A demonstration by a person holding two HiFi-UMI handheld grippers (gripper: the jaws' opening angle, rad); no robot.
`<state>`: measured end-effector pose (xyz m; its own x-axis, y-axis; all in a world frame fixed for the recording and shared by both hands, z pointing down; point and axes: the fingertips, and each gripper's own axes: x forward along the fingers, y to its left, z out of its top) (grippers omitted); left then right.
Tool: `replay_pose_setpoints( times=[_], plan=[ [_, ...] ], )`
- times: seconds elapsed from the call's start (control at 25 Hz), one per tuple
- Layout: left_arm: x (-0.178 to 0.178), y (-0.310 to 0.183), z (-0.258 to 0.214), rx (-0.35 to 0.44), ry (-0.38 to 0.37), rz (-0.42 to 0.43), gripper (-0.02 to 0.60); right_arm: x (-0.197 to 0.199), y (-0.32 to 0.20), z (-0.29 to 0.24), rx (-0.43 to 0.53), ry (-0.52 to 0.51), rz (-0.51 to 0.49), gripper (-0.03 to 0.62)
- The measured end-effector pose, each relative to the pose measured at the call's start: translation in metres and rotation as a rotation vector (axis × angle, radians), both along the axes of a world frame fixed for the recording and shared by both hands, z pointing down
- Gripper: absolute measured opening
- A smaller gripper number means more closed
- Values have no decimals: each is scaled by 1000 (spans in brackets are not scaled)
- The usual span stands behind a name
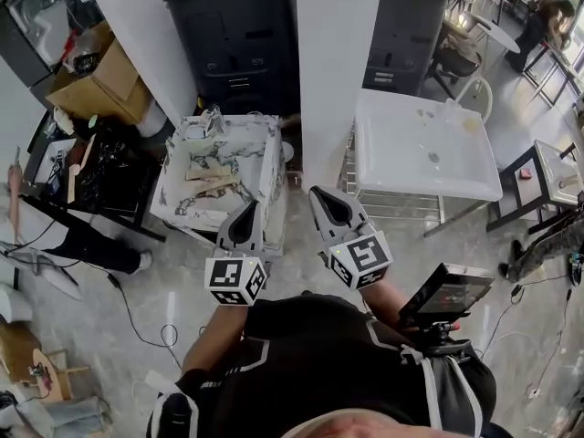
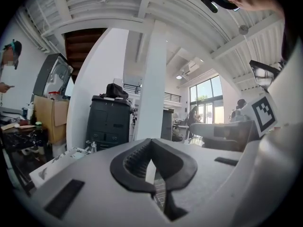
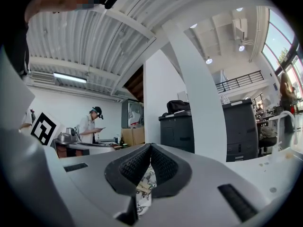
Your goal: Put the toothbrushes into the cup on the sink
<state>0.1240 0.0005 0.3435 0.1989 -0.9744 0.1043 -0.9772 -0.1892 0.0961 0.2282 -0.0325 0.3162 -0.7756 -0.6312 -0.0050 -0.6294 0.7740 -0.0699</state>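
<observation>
A marble-patterned sink [image 1: 272,158] stands on the floor ahead and slightly left of me. Pale elongated items [image 1: 212,183] lie in its basin, too small to tell as toothbrushes. I make out no cup. My left gripper [image 1: 245,215] hovers at the sink's near edge, its jaws shut and empty; in the left gripper view [image 2: 150,142] the tips meet. My right gripper [image 1: 325,199] hangs just right of the sink, also shut on nothing. In the right gripper view [image 3: 150,146] a strip of the marbled surface [image 3: 143,186] shows through the gap below the closed tips.
A white pillar [image 1: 333,62] rises just beyond the grippers, with a black cabinet [image 1: 237,35] to its left. A plain white basin [image 1: 383,176] on a wire rack stands at right. A cluttered desk [image 1: 91,167] and a cardboard box [image 1: 96,80] sit left. Cables cross the floor.
</observation>
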Motion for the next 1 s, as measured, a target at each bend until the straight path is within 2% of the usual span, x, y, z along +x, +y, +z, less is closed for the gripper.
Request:
replay_pose_setpoints(
  times=[0.28, 0.4, 0.52, 0.8, 1.0],
  plan=[
    [-50, -26, 20, -42, -4, -11, 5, -35, -27, 12, -18, -26, 38, 17],
    [-77, -41, 18, -36, -10, 17, 5, -57, -44, 13, -36, -28, 70, 17],
    [-111, -58, 14, -23, -36, 38, 5, -84, -59, 12, -31, -18, 94, 17],
    [-200, -85, 21, -20, -43, 34, 5, -154, -91, 15, -21, 9, 112, 17],
    [-256, -96, 37, -60, -45, 20, 6, -201, -109, 24, -29, 36, 106, 17]
  ],
)
